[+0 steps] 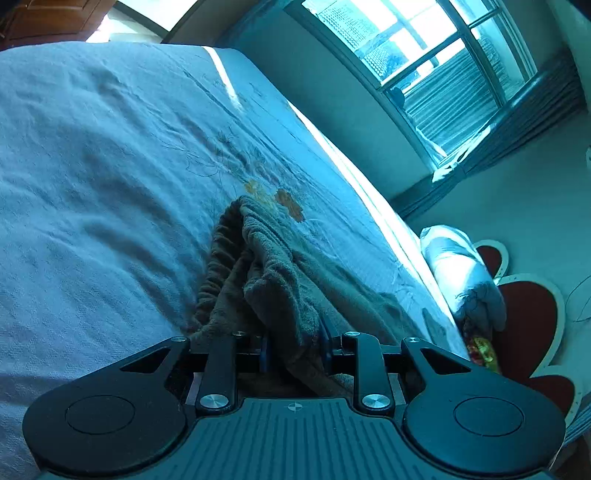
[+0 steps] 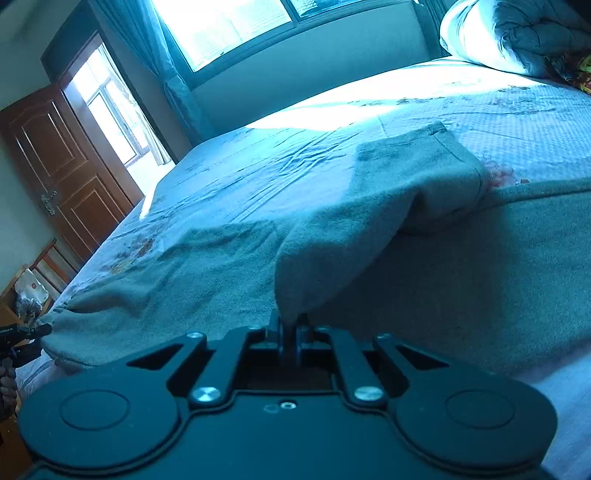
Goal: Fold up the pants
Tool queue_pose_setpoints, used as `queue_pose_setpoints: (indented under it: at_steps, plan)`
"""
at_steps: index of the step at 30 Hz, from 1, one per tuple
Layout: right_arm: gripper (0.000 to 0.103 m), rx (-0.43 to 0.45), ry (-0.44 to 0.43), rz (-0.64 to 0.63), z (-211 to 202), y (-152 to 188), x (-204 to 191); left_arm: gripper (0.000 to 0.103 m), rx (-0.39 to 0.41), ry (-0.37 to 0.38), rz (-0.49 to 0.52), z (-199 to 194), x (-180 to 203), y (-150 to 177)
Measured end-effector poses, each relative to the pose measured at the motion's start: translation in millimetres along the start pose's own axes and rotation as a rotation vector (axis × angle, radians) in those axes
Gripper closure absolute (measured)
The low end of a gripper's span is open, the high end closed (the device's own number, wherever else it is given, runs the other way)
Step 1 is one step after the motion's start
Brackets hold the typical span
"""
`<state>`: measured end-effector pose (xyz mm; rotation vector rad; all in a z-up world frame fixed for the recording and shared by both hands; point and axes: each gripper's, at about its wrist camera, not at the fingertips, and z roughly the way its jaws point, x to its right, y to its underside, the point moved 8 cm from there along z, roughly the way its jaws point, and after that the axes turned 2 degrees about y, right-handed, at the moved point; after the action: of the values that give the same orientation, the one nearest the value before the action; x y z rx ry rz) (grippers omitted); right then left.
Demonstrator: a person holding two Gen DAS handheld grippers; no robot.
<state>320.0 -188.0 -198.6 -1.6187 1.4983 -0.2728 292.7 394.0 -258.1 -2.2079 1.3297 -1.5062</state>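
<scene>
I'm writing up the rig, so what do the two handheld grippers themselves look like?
Both are matte black. The left gripper has two round side discs, silver screws, a ribbed grey body with a small crosshair mark, and blue pads on its jaws. The right gripper has the same discs and screws, a smooth black body, dark jaws.

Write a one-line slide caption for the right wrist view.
Right gripper shut on a pant leg, lifting it over the pants spread on the bed.

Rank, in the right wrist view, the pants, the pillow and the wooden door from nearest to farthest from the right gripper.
1. Pants: clamped in the right gripper, spread over the bed just ahead.
2. Pillow: at the far side of the bed, upper right.
3. Wooden door: beyond the bed, far left.
The pillow and door are not far apart in range; the door looks farther.
</scene>
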Motion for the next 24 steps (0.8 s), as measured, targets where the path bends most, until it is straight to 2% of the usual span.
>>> queue_pose_setpoints:
  at_steps: [2,5,7,8,9,11,15,19,21,24]
  plan:
    - [0.103,-0.079,0.033,0.002,20,15,7,0.076,-0.020,-0.019,-0.023,7,-10,6]
    - [0.102,-0.071,0.026,0.024,19,14,8,0.075,0.014,-0.025,-0.029,4,-6,6]
    - [0.093,-0.045,0.038,0.018,9,8,8,0.067,0.037,-0.077,0.004,-4,4,7]
    - [0.092,-0.028,0.046,-0.008,3,7,7,0.053,0.058,-0.102,0.022,-10,9,8]
    - [0.092,-0.014,0.049,-0.025,-3,5,7,0.023,0.098,-0.158,0.044,-19,16,9]
    - [0.091,0.010,0.060,-0.047,-12,2,7,0.001,0.153,-0.273,0.096,-33,28,14]
    - [0.090,0.060,0.102,-0.119,-28,-2,5,0.001,0.171,-0.428,0.178,-43,54,34]
    - [0.089,0.113,0.163,-0.207,-37,-13,-1,0.000,0.180,-0.582,0.325,-28,96,52]
    - [0.089,0.119,0.181,-0.252,-33,-21,-5,0.000,0.158,-0.593,0.366,-6,120,63]
    - [0.089,0.118,0.196,-0.284,-21,-34,-11,0.000,0.092,-0.581,0.367,29,146,83]
